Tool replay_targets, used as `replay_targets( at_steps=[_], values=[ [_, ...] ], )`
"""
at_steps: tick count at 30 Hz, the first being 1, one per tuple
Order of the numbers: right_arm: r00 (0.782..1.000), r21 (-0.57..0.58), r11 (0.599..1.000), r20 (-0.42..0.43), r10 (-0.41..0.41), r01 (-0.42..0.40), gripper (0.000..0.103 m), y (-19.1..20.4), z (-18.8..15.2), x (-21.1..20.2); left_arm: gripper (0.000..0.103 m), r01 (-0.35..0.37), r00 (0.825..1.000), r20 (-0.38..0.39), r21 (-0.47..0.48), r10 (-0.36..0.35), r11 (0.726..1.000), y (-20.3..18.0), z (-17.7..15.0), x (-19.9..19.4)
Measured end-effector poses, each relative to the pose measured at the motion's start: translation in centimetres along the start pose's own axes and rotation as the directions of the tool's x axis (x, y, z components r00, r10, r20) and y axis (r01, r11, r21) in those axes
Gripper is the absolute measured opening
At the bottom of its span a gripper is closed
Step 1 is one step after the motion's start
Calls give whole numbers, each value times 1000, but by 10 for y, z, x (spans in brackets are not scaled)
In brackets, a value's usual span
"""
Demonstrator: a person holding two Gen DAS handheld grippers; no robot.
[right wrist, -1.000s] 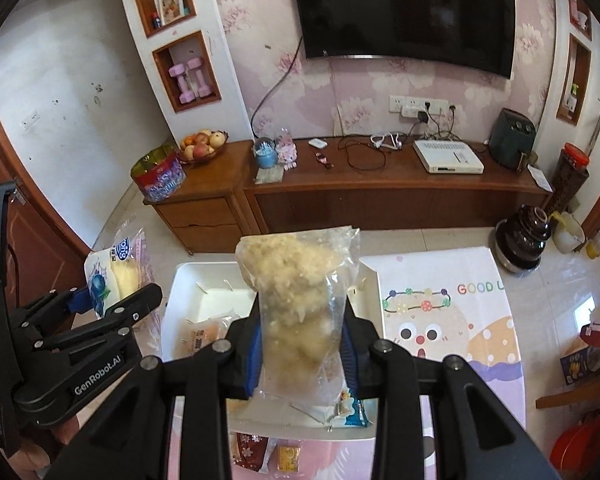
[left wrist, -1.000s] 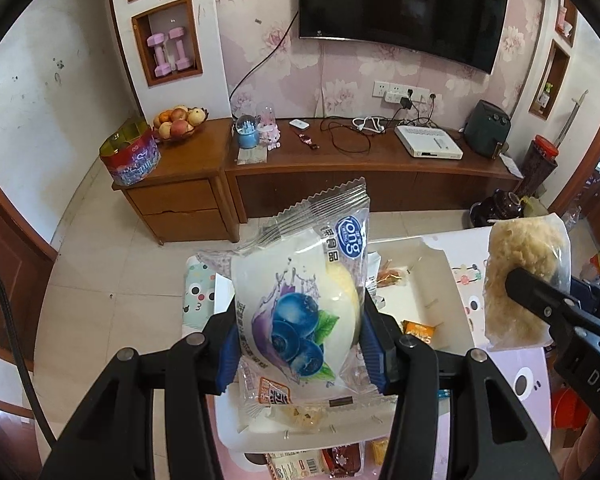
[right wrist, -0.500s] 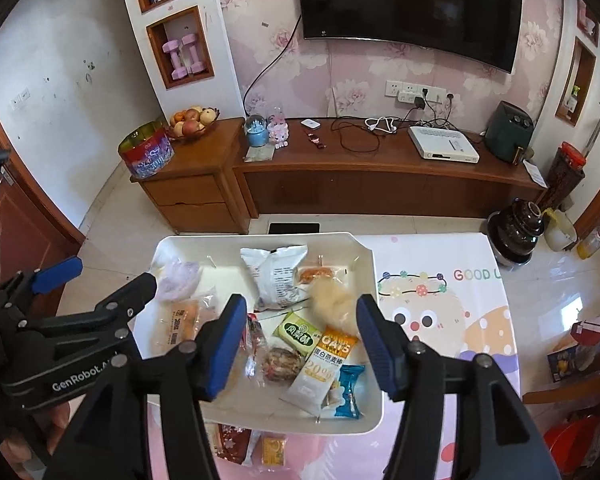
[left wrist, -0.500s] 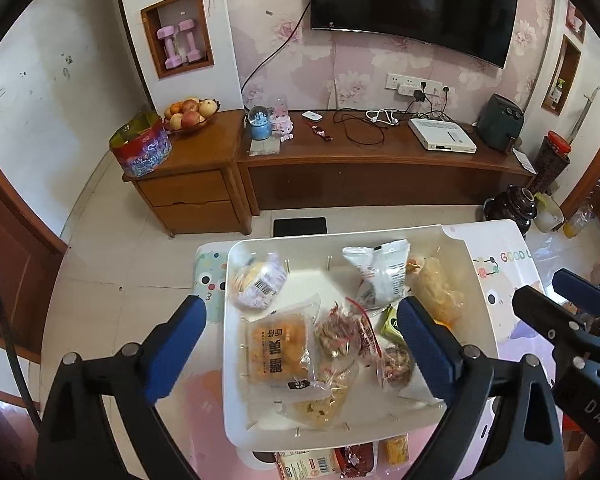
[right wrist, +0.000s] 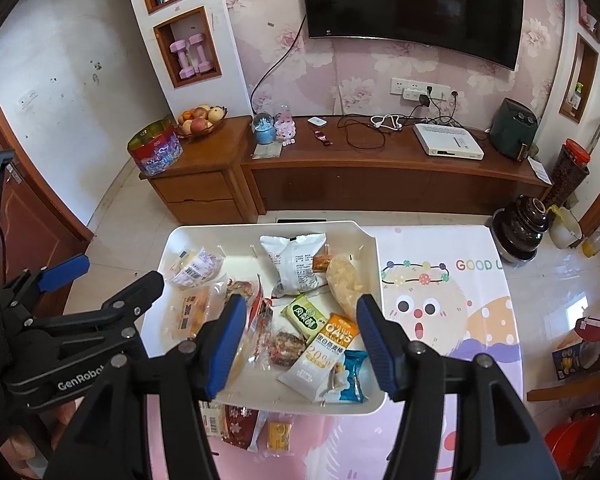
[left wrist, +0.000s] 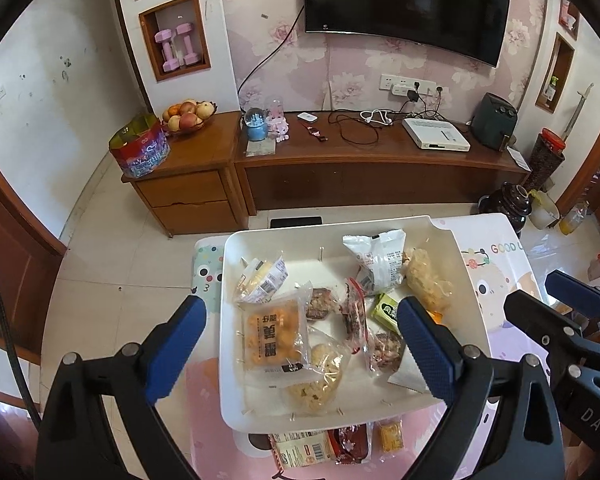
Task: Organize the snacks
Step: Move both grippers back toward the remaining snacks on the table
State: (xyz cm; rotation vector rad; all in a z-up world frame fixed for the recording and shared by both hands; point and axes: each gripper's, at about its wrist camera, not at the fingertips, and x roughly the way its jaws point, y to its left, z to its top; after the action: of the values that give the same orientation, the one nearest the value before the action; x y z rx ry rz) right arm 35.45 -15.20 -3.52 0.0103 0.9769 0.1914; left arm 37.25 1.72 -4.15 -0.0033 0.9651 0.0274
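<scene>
A white tray (left wrist: 236,400) (right wrist: 374,264) on the pink table holds several snack packets. The blueberry bun packet (left wrist: 260,278) (right wrist: 194,266) lies in its far left corner. The pale puffed-snack bag (left wrist: 426,282) (right wrist: 346,280) rests by its right wall. My left gripper (left wrist: 300,312) hovers open over the tray's near half with nothing between its fingers; it also shows in the right wrist view, left gripper (right wrist: 118,272). My right gripper (right wrist: 300,308) is open above the tray's middle and holds nothing; in the left wrist view the right gripper (left wrist: 534,290) sits at the tray's right.
Three loose packets (left wrist: 320,446) (right wrist: 244,426) lie on the tablecloth (right wrist: 440,304) in front of the tray. Beyond the table's far edge are tiled floor and a wooden cabinet (left wrist: 340,168) with a fruit bowl (left wrist: 186,116). A dark pot (right wrist: 520,228) stands on the floor at right.
Both grippers have opened wide. The blueberry packet left the left gripper and the puffed-snack bag left the right one; both now lie in the tray.
</scene>
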Motion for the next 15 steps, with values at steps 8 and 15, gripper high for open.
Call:
replay_targets(
  at_steps=[8, 15],
  values=[
    [1000, 2, 1000, 5, 18, -18, 58, 0, -10, -14, 96, 9, 1000, 12, -2, -9, 1000, -4, -12, -17],
    [999, -10, 999, -2, 49, -49, 58, 3, -25, -26, 96, 17, 1000, 19, -33, -16, 999, 6, -28, -33]
  ],
)
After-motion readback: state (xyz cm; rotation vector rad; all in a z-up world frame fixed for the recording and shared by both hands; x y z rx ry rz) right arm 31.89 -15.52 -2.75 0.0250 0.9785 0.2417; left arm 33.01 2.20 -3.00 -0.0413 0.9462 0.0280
